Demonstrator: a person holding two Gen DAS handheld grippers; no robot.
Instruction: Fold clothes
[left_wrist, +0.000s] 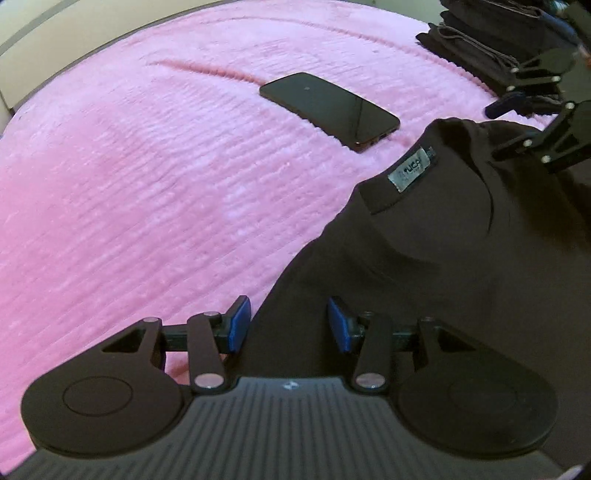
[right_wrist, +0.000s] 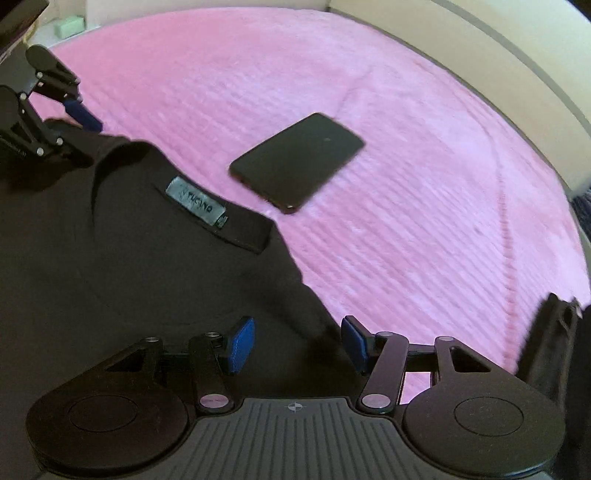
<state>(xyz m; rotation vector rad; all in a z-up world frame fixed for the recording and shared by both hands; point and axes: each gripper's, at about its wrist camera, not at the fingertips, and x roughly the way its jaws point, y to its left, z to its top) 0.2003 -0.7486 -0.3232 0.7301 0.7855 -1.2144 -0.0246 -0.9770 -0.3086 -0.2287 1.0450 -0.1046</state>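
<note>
A dark brown T-shirt lies on the pink bedspread, collar with a grey label pointing away from me. My left gripper is open, its blue pads standing either side of the shirt's left shoulder edge. My right gripper is open over the shirt's right shoulder edge, with blue pads apart. The label also shows in the right wrist view. Each gripper shows in the other's view: the right one and the left one.
A black phone lies face up on the bedspread beyond the collar; it also shows in the right wrist view. A stack of folded dark clothes sits at the far right. A dark item lies at the right edge.
</note>
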